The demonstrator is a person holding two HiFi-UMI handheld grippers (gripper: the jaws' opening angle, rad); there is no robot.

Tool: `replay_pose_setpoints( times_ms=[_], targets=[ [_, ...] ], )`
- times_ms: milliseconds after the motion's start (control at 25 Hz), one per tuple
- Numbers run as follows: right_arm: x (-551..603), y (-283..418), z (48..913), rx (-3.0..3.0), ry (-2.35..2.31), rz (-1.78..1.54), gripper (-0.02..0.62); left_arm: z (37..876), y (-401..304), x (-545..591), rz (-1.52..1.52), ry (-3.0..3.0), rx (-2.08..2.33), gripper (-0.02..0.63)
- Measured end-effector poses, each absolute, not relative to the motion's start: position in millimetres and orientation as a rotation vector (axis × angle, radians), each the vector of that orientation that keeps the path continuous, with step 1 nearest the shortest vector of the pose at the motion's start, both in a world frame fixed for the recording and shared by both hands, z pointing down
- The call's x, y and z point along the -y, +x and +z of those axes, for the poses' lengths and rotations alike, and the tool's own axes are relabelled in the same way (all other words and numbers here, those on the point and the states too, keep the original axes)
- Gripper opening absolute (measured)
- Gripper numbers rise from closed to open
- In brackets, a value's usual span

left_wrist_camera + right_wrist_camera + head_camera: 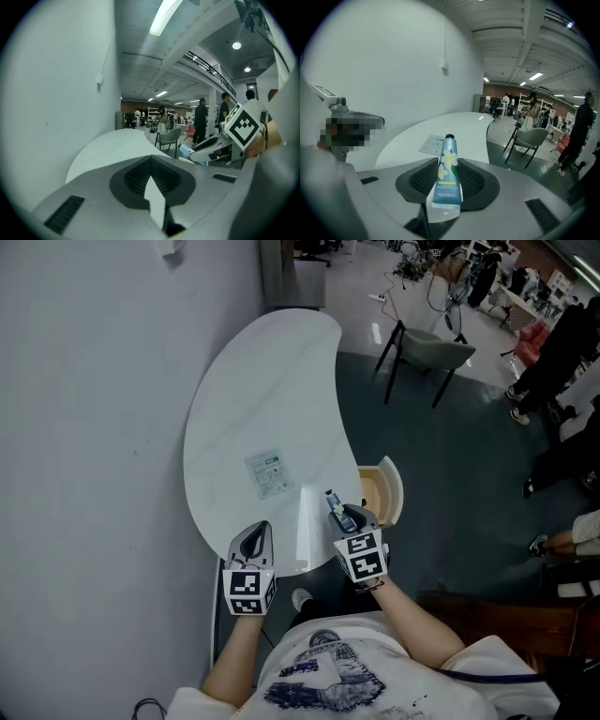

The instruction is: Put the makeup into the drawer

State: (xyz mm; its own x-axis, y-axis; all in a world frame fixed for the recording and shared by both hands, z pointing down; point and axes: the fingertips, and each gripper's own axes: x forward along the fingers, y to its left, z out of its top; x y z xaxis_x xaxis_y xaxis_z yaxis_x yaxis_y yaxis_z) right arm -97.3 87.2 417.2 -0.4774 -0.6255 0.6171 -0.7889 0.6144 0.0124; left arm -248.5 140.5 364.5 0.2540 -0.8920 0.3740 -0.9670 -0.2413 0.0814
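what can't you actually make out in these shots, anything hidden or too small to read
- Inside of the drawer: in the head view it is mostly hidden behind the right gripper and the table edge; contents unknown.
- Print on the sheet on the table: too small in every view.
- Fine print at the crimped end of the tube: too small in the right gripper view; the head view shows only its tip.

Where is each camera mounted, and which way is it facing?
Head view: on the head, steeply down at the table; forearms, left gripper, right gripper show.
Left gripper view: on that gripper, along its shut jaws across the table; right gripper at right.
Right gripper view: on that gripper, along the tube it grips, across the table.
Shared: all show the table; both gripper views the chair.
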Motion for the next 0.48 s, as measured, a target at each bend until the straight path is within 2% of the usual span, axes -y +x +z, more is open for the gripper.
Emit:
replay_pose_setpoints(
  times_ms=[480],
  targets=[
    [-43.9, -13.7, 444.5, 2.199, 1.169, 0.465, 0.146, 377.6, -171.3, -82.7, 0.436, 2.280, 1.627, 0.046]
  ],
)
